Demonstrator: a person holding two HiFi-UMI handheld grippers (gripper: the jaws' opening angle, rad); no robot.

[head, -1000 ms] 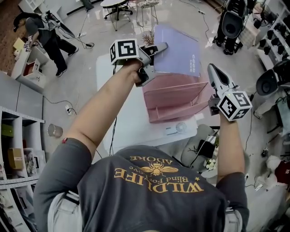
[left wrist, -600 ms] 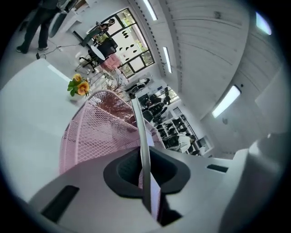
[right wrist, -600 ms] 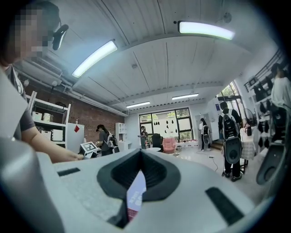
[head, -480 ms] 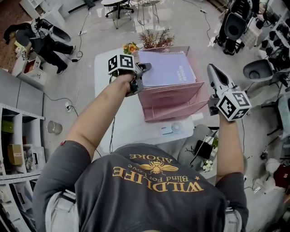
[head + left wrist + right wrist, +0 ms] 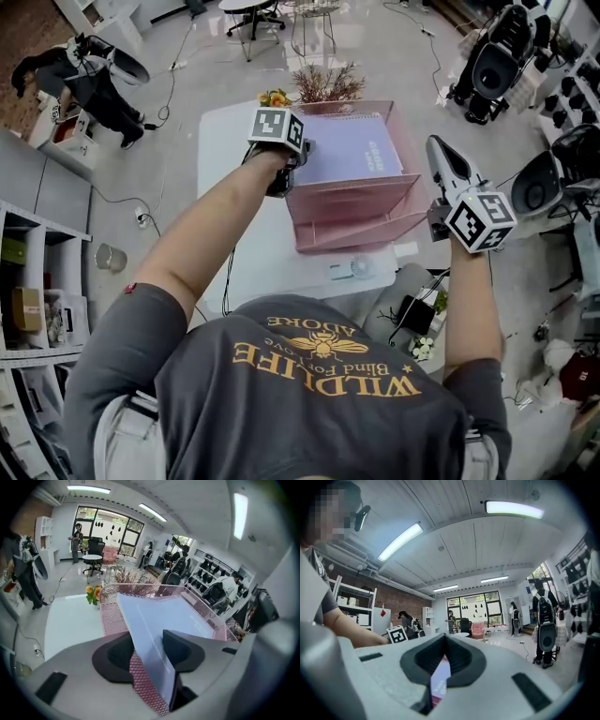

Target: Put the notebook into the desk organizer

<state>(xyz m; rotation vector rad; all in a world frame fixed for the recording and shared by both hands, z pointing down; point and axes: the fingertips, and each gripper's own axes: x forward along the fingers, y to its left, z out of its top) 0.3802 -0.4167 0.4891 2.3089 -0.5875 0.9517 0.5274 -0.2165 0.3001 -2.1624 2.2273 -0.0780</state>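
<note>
The lavender spiral notebook [image 5: 352, 150] stands slanted in the rear compartment of the pink mesh desk organizer [image 5: 352, 211] on the white table. My left gripper [image 5: 298, 164] is at the notebook's left edge. In the left gripper view the notebook [image 5: 159, 620] lies between the jaws of the left gripper [image 5: 147, 648], which are opening: pink mesh [image 5: 110, 606] shows in a gap beside the left pad. My right gripper [image 5: 439, 148] hovers to the right of the organizer, jaws together and holding nothing; the right gripper [image 5: 443, 667] shows only a narrow slit.
Orange flowers [image 5: 274, 97] and a dried plant [image 5: 328, 82] stand at the table's far edge behind the organizer. A small white device [image 5: 352, 270] lies near the table's [image 5: 234, 206] front edge. A person [image 5: 84, 75] stands far left; chairs crowd the right.
The left gripper has come down with the notebook, from held high above the organizer to standing inside its rear compartment. The right gripper has hardly moved.
</note>
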